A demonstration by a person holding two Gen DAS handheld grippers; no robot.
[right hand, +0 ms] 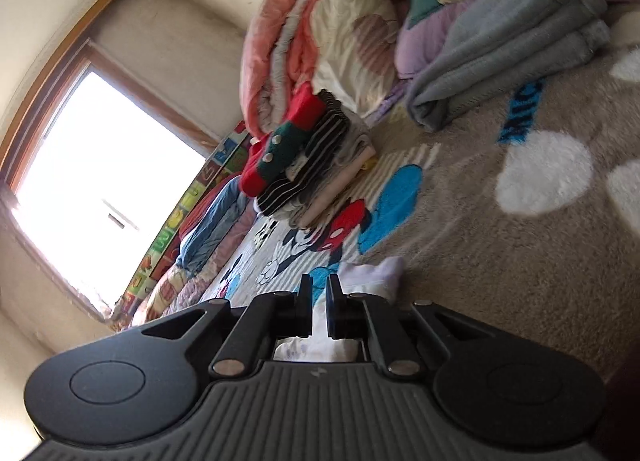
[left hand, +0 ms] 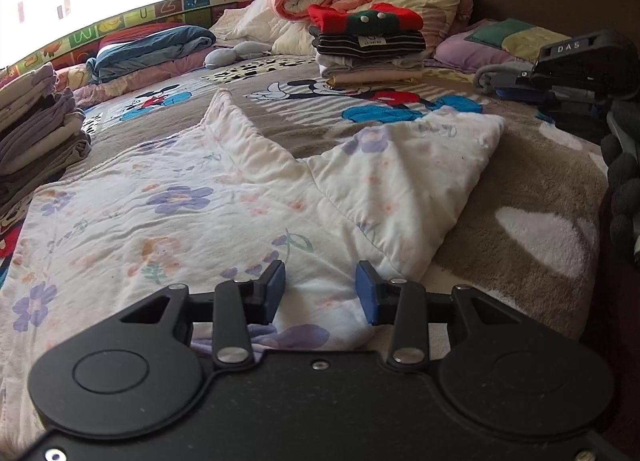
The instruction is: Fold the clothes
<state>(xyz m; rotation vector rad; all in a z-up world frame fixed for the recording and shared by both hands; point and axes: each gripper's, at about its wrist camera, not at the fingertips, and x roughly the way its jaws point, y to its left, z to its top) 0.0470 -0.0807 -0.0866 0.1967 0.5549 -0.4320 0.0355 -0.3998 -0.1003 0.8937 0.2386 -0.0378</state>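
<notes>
**Floral garment spread on the bed, one corner pinched**

Here the left wrist view gives the whole floral garment [left hand: 208,197] lying across the cartoon-print blanket [left hand: 532,181], its far edge rising in two points and its right part folded over toward the middle. The right wrist view, rolled sideways, shows only a white scrap of that cloth [right hand: 372,273], but adds the window [right hand: 100,189] and a folded grey blanket [right hand: 508,49].

Bare blanket lies open to the right of the garment. A stack of folded clothes [left hand: 370,45] stands well beyond its far edge, another stack [left hand: 36,133] just beside its left edge.

The left gripper [left hand: 321,287] sits low over the near hem, jaws partly apart, cloth between the pads (pressing or not, I cannot tell). The right gripper [right hand: 319,301] is nearly closed, nipping white fabric.
</notes>
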